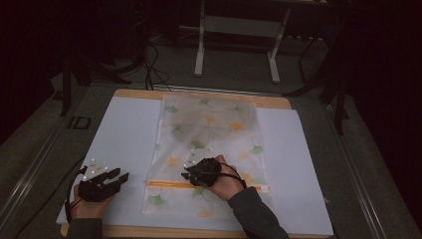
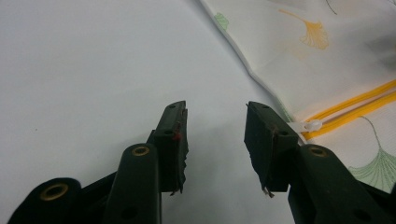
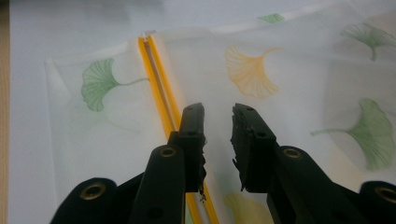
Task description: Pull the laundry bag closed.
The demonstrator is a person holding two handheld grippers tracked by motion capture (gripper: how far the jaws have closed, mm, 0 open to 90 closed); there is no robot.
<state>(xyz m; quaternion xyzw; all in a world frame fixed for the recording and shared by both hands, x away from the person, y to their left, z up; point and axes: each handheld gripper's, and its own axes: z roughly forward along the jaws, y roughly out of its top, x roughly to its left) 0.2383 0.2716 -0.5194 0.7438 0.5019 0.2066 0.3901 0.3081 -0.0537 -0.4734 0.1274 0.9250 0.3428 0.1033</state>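
Bag [image 1: 209,144] is lying flat on the white sheet [image 1: 124,139] on the worktop, yellow zip [image 1: 169,183] near its front edge. Right gripper [image 3: 218,122] is being held over the zip, fingers parted, gripping nothing. Left gripper [image 2: 215,122] is being held left of the bag, fingers released, beside the slider [image 2: 312,126]. Risk: thin film being pinched instead of the zip, bag being dragged.

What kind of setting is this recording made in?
Probably a dim lab or workshop recording station: a wooden table covered with white sheets, cables on the grey floor, and a white metal stand behind.
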